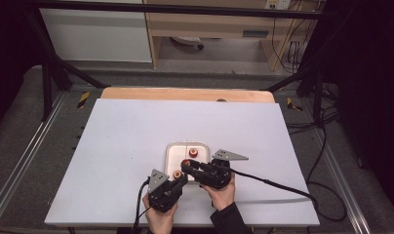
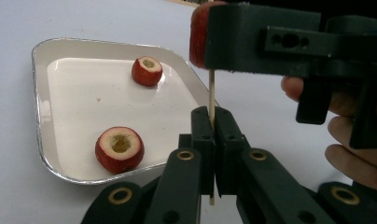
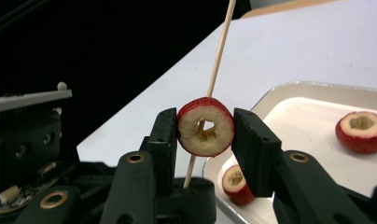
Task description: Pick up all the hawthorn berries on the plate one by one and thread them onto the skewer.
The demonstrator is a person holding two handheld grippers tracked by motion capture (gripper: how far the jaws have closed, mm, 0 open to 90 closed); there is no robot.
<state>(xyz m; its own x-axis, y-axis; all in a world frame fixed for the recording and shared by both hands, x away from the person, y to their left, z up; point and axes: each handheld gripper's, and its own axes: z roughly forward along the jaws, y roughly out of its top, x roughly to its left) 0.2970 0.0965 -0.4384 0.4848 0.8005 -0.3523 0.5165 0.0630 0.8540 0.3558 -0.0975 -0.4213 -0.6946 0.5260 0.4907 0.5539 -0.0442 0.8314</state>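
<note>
Near the front edge of the white tabletop (image 1: 136,146), a little right of its middle, both tongs meet just in front of a shallow foil tray (image 2: 39,84). The left tongs (image 2: 213,122) are clenched on a thin wooden skewer (image 2: 210,93), which stands upright between their pads with a short end poking out below. The right tongs (image 3: 205,128) grasp a cored red fruit ring (image 3: 205,126), one pad pressed on each side of its red skin and the pale cut face with its hole turned to the camera. In the right gripper view the skewer passes through that hole and runs on up and to the right, well past the fruit. In the left gripper view the same fruit sits at the top of the stick, with the right tongs' black body and the fingers (image 2: 359,158) of the right hand crowding the right side and hiding the tabletop behind. Two more cored fruits lie loose in the tray, well apart: one (image 2: 120,149) near its front rim, the other (image 2: 147,71) toward its far side, each with its hollow facing up. From the high view, the tongs cover the tray's front edge, and a black cable (image 1: 283,187) trails from the right tongs toward the tabletop's right front corner. A wooden board (image 1: 185,94) runs along the far edge of the tabletop.
</note>
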